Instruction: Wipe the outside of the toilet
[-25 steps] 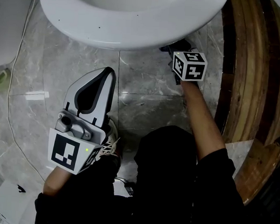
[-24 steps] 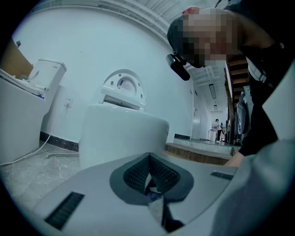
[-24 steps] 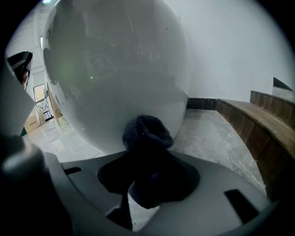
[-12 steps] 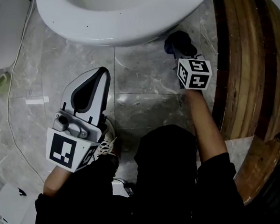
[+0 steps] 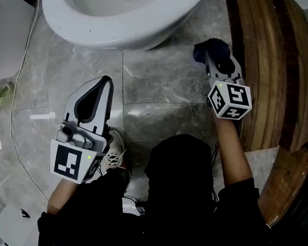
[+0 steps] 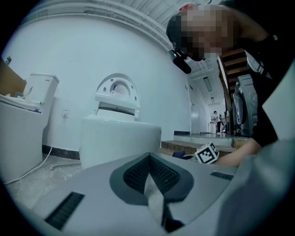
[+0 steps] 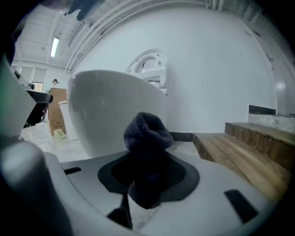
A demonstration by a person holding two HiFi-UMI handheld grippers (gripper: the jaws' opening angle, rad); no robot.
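Bunched dark knit cloth (image 7: 146, 133) clamped in the right claw (image 7: 147, 184), near the toilet (image 5: 147, 38)
Glossy white rounded bowl on grey marble floor (image 5: 162, 83), wooden step (image 5: 274, 65) beside it; left claw (image 6: 150, 184) closed together, empty.

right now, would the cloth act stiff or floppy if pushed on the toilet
Probably floppy: the cloth bunches into a soft knitted wad above the right gripper. Likely light, since it stands up from the pinch alone. It should squash against the toilet.
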